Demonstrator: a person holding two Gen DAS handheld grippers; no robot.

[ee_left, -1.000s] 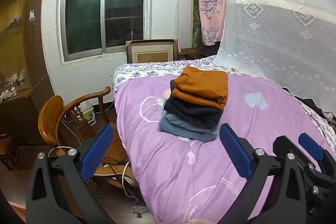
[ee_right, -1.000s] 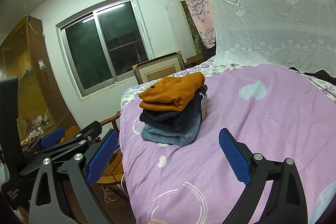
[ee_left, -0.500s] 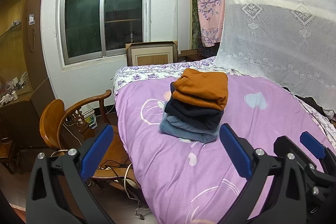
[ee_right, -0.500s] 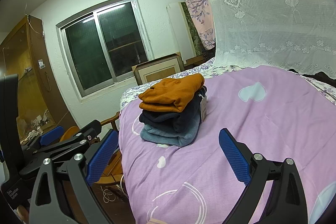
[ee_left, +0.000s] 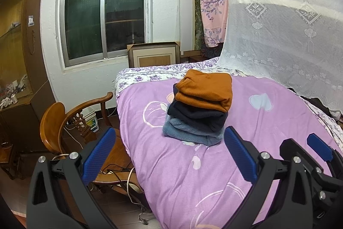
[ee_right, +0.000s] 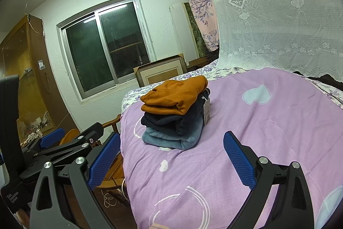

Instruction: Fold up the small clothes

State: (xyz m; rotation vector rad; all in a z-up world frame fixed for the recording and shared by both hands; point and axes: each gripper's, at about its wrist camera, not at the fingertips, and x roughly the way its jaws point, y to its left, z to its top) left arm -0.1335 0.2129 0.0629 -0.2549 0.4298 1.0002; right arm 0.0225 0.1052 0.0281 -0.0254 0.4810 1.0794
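Observation:
Three folded garments form a stack on the purple bedspread: an orange one on top, a dark navy one in the middle, a grey-blue fleece one at the bottom. The same stack shows in the right wrist view, orange over navy over grey-blue, with a white tag hanging on its right side. My left gripper is open and empty, held back from the stack. My right gripper is open too, nothing between its fingers.
A wooden chair with cables under it stands left of the bed. A white lace net hangs over the bed's right side. Behind are a window, a framed picture and a wooden cabinet.
Both grippers have drifted slightly; the stack sits a little lower in the left wrist view. The clothes have not moved and the jaws stay open.

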